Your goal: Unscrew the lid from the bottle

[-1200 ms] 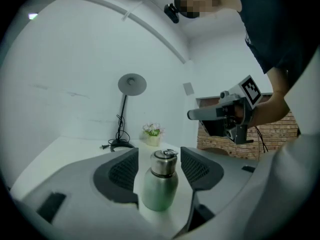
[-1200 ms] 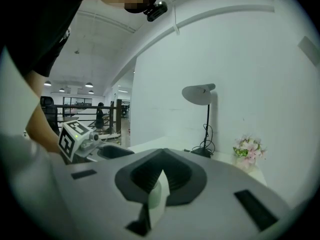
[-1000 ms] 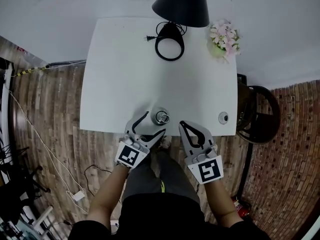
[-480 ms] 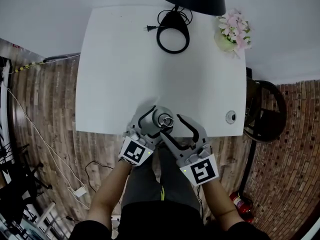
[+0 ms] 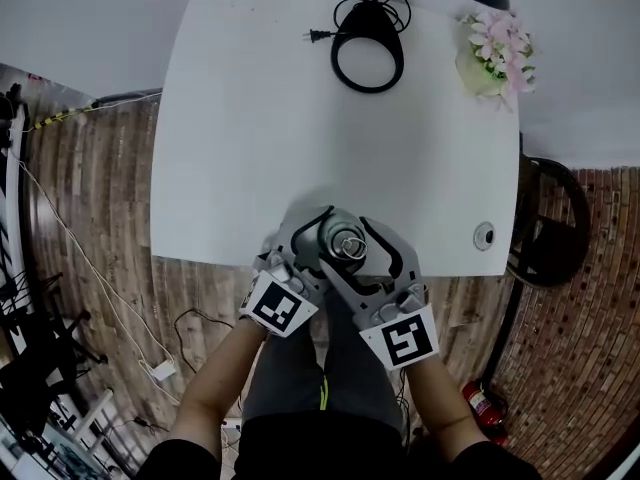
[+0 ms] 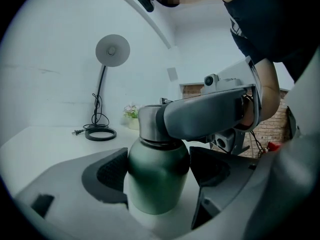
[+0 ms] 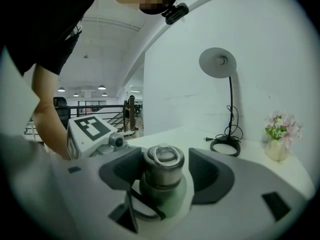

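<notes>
Bottle (image 5: 335, 238) is parked upright right by the near edge of the white table (image 5: 240, 118), so barely any tabletop is left on the person's side. The left gripper (image 6: 159, 176) jaws have just been opening and are spread loose around the green body, nothing clamped. The right gripper (image 7: 162, 171) jaws have just been opening too and are held apart either side of the lid (image 7: 163, 158). Loads of bare table is left beyond; the lamp base (image 5: 367, 58) and flower pot (image 5: 497, 53) are tucked well away at the far edge.
</notes>
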Demonstrator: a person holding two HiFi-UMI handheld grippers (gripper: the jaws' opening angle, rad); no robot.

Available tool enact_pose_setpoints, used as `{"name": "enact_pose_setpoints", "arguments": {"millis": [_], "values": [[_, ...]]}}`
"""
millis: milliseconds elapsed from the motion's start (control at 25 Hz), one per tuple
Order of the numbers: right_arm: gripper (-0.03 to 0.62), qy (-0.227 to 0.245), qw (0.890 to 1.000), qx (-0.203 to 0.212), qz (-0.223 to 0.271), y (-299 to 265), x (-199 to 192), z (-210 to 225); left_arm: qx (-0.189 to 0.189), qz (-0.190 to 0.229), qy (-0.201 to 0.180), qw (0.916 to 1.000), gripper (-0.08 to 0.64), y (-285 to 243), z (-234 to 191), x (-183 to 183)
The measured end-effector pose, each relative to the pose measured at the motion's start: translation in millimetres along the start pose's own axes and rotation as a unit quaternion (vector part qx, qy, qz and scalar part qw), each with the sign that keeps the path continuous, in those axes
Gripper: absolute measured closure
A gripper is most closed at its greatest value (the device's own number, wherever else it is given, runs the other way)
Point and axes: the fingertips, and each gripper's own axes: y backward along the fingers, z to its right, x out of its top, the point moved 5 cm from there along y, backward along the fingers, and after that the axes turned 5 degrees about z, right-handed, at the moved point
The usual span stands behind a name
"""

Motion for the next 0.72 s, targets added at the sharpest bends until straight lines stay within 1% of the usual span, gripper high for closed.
{"name": "enact_pose_setpoints", "arguments": {"millis": [200,440,520,640,720], "values": [[0.308,0.003,1.000,0.009,0.014,-6,-6,-1,-0.008,0.003,-0.009,0.9999,0.193,-3,-2,-1],[0.309,0.024,0.999,0.014,0.020,-10,-7,-1,-0.007,0.007,-0.007,0.9999,0.193,-3,-2,-2],[0.319,0.032,0.999,0.017,0.023,-11,-7,0,-0.007,0.009,-0.007,0.9999,0.193,-3,-1,-2],[0.319,0.040,0.998,0.036,0.030,-12,-7,0,-0.008,0.010,-0.008,0.9999,0.193,-3,-2,-2],[0.321,0.048,0.996,0.062,0.033,-14,-6,0,-0.009,0.011,-0.009,0.9999,0.193,-2,-2,-2]]}}
